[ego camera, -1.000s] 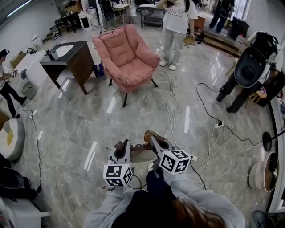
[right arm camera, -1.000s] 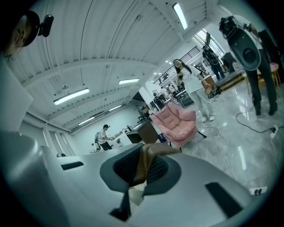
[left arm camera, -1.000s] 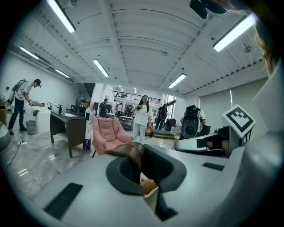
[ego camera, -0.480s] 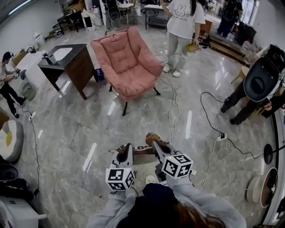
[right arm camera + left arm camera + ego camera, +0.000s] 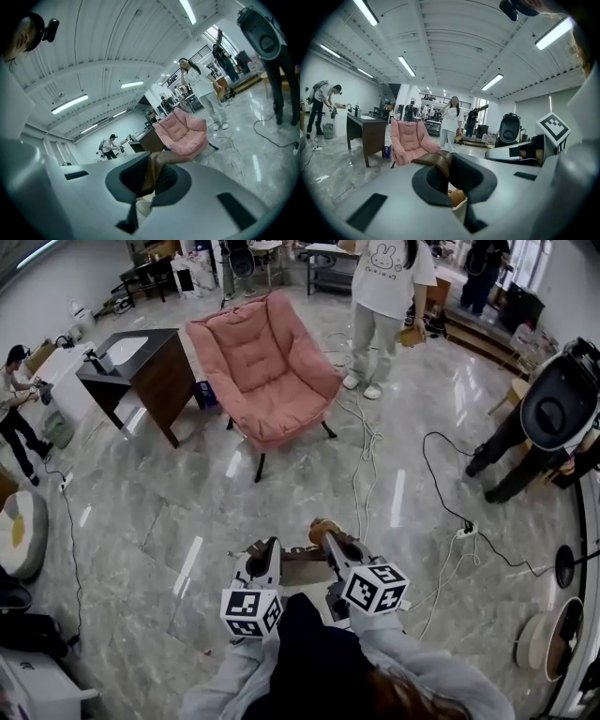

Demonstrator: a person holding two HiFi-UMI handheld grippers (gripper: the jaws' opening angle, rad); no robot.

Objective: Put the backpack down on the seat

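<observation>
Glossy marble floor | plush pink armchair | left claw, right claw clamped on brown leather backpack strap

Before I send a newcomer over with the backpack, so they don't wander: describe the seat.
On the grey marble floor, find the dark wooden cabinet with a sink on top. The seat is the armchair just right of it in the head view: the only pink, thickly cushioned piece, on thin black legs.

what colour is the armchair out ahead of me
Pink: the armchair has plain pink padded cushions on dark legs. It shows best in the head view.
</observation>
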